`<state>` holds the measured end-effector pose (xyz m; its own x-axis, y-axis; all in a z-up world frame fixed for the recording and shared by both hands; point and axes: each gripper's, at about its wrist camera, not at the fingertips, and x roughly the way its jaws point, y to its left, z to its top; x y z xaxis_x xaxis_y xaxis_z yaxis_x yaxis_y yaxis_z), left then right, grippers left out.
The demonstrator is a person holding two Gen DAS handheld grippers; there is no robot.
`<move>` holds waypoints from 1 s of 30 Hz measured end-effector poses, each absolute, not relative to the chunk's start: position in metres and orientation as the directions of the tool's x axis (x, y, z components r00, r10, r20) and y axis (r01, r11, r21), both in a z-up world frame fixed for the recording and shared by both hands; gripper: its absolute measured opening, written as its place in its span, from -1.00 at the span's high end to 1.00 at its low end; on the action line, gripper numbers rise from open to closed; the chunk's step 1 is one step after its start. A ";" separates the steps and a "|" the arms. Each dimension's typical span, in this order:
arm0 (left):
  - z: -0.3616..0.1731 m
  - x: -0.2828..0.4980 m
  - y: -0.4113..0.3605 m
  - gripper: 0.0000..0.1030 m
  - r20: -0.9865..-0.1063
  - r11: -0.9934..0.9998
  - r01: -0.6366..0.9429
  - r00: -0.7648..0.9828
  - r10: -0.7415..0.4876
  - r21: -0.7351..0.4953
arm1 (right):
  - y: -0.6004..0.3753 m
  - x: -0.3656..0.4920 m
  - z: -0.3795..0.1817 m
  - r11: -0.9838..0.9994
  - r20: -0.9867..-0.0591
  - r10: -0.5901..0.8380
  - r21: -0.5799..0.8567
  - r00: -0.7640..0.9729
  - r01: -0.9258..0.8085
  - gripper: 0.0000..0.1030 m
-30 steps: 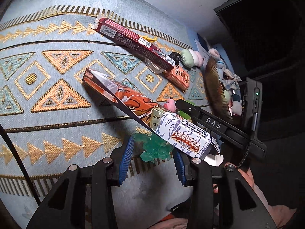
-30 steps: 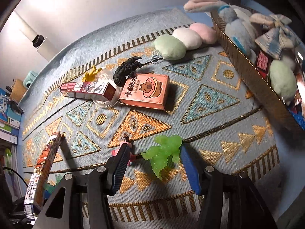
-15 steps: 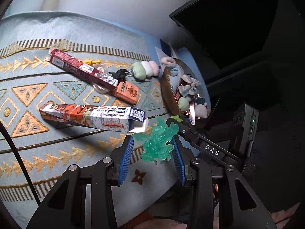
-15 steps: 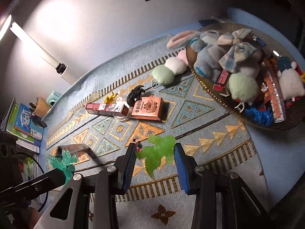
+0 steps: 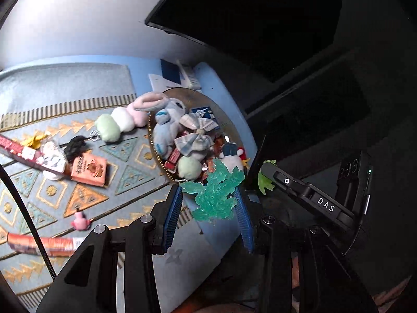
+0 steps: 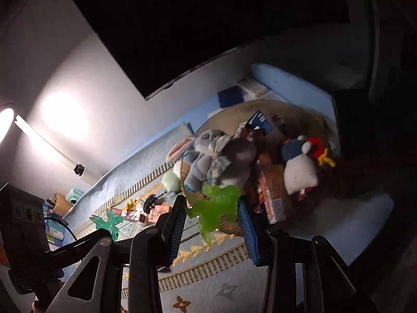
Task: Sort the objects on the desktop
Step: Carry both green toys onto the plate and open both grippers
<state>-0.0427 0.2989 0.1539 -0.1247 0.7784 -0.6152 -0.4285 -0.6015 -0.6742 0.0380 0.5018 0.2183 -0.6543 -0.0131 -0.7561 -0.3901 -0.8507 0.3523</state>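
Left gripper pinches a teal figure; right gripper pinches a green figure, both near the crowded basket. Risk: released over the heaped plush toys, either could roll out onto the bench.

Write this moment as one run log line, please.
left gripper: shut on teal figure | right gripper: shut on green figure | both raised near basket of toys
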 end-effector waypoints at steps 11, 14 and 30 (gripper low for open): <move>0.141 -0.067 0.398 0.22 -0.638 -0.608 -0.467 -0.113 0.761 -0.643 | 0.570 0.003 0.231 -0.898 -0.755 0.013 0.279 -0.656 -0.340 0.23; 0.125 -0.080 0.407 0.22 -0.666 -0.639 -0.393 -0.084 0.741 -0.661 | 0.578 -0.014 0.225 -0.916 -0.788 -0.035 0.271 -0.615 -0.295 0.08; 0.104 -0.071 0.393 0.02 -0.664 -0.658 -0.266 -0.081 0.744 -0.705 | 0.587 -0.004 0.204 -0.874 -0.800 -0.151 0.382 -0.580 -0.300 -0.01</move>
